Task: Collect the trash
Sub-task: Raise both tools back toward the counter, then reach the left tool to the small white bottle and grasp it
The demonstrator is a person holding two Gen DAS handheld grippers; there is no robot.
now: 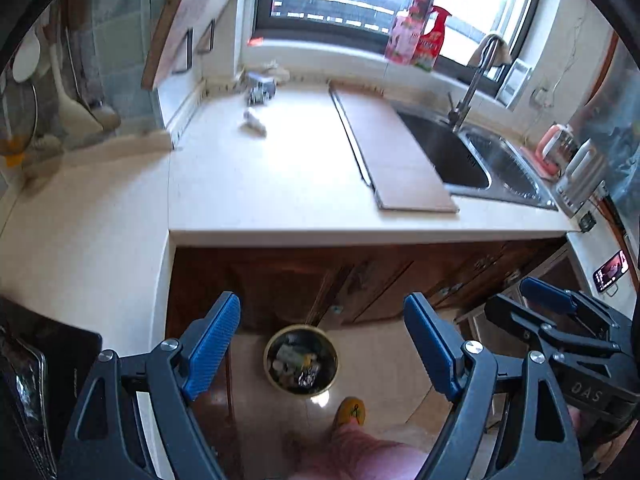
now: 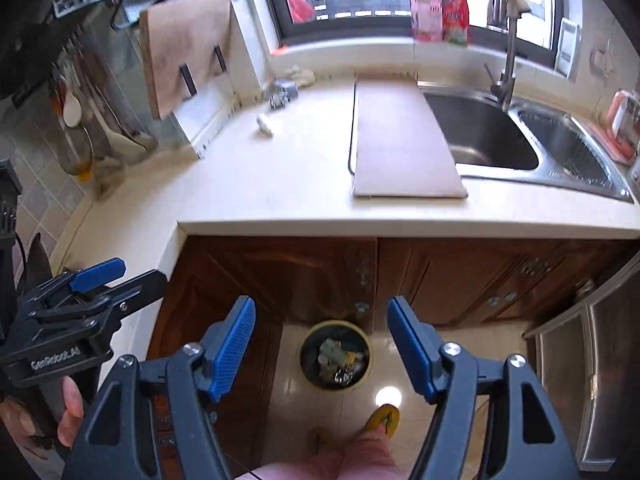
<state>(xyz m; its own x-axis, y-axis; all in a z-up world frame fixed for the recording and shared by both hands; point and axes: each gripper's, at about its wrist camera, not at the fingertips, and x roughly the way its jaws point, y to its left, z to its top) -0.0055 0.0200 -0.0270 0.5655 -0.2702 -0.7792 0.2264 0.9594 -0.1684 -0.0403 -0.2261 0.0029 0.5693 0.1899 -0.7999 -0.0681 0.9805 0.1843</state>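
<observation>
Near the counter's back-left corner, from the left wrist, a blurred white scrap lies angled toward the back wall; left gripper gapes, empty. Right wrist: scrap likewise; right gripper wide, empty, framing the bin, contents indistinct.

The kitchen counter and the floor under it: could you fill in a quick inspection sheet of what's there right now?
Surface: pale countertop, mostly bare; a cutting board lies beside the sink.
Job's things: small white crumpled scrap on the counter; round trash bin on the floor, already holding rubbish.
Clutter: a small grey item near the back wall, too blurred to name.
Grippers: left gripper and right gripper both open and empty, above the bin.
Cables: nothing seen.
Surroundings: window, two bottles on the sill, faucet, wooden cabinets.
</observation>
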